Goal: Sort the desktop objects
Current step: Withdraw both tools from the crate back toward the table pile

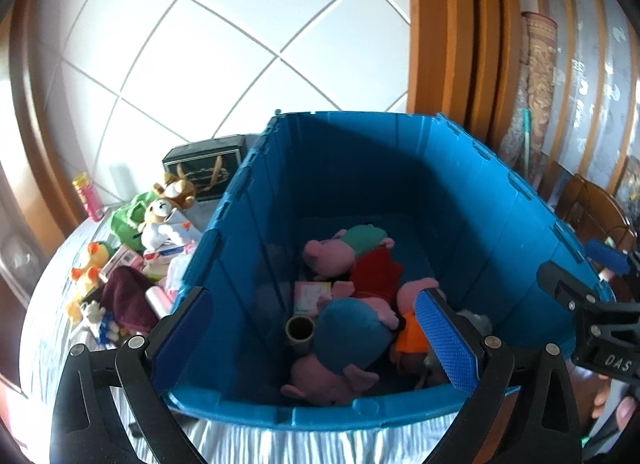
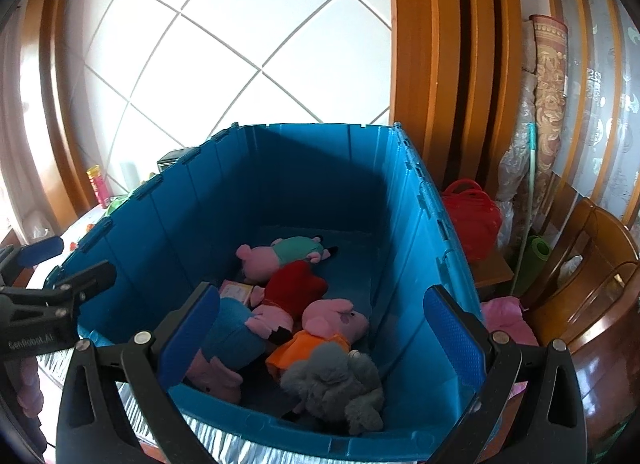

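A big blue plastic crate (image 1: 248, 199) (image 2: 424, 232) stands on the table. Inside lie several pig plush toys: one in green (image 1: 360, 240) (image 2: 296, 248), one in red (image 1: 376, 272) (image 2: 296, 284), one in blue (image 1: 344, 336) (image 2: 232, 332), one in orange (image 2: 316, 340). A grey plush (image 2: 336, 388), a cardboard tube (image 1: 299, 328) and a pink card (image 1: 312, 296) lie there too. My left gripper (image 1: 316, 340) is open and empty above the crate's near-left part. My right gripper (image 2: 320, 336) is open and empty above the crate's near edge.
Left of the crate lies a pile of toys: bear plushes (image 1: 160, 215), a green bag (image 1: 128, 219), a yellow duck (image 1: 88, 268), a maroon cloth (image 1: 128, 300), a dark box (image 1: 204, 167), a pink can (image 1: 88, 195). Right of the crate stand a red bag (image 2: 472, 215) and a wooden chair (image 2: 592, 304).
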### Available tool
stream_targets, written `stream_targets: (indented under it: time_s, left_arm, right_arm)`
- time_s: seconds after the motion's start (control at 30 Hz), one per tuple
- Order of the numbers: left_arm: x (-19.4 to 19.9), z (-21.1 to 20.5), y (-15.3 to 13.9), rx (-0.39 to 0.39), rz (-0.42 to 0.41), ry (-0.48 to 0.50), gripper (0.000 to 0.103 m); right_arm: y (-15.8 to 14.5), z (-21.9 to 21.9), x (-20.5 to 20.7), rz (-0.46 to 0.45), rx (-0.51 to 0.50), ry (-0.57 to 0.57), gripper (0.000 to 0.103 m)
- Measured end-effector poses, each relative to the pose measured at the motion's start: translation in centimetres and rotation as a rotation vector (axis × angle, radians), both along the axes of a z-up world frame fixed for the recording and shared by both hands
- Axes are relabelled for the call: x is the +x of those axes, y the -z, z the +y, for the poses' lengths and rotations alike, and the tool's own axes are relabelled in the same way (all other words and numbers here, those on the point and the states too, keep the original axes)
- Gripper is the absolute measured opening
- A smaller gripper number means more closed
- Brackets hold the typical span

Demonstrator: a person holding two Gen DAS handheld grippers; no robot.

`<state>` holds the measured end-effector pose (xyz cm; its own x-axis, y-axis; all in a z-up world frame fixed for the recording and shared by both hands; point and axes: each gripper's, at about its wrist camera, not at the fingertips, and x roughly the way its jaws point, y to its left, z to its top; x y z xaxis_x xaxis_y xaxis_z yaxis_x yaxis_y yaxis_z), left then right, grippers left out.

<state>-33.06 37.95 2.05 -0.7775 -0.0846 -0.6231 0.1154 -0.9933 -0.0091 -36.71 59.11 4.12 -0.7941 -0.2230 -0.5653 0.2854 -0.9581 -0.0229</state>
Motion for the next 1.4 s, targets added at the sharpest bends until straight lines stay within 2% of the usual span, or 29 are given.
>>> stream_targets:
  time_s: [0.13,0.3,0.43,0.6,0.77,1.0,1.13,1.4]
  left_arm:
    - [1.2,-1.0,-0.4,-0.010,0.013,-0.025,0.102]
    - [3.3,-4.5,-1.0,0.007,0.042,-0.063,0.102]
    - [5.5,-9.0,-1.2,0.025,0.062,-0.110,0.102]
    - [9.3,-17.3,0.0,0.009,0.065,-0.218,0.102]
    - [13.7,-27.5,3.0,0.003,0.027,-0.339,0.102]
    - [18.3,-39.0,9.0,-0.021,-0.102,-0.442,0.102]
    - [19.3,-43.0,12.5,0.012,-0.179,-0.477,0.102]
    - [18.4,-46.6,18.2,0.080,-0.291,-0.537,0.102]
  right_arm:
    - [-0.1,-0.7,0.7,0.003,-0.015,-0.021,0.103]
    - [-0.9,-2.9,2.1,0.025,-0.015,-0.053,0.103]
    - [-1.7,-6.4,3.8,0.056,-0.024,-0.094,0.103]
    - [-1.8,-12.7,6.4,0.078,-0.056,-0.160,0.103]
    - [-0.1,-20.9,8.4,0.051,-0.085,-0.236,0.103]
    - [3.8,-32.1,12.2,0.012,-0.094,-0.339,0.103]
    - [7.5,-36.7,12.8,-0.080,-0.045,-0.360,0.103]
    - [14.3,-39.9,10.4,-0.239,0.035,-0.341,0.103]
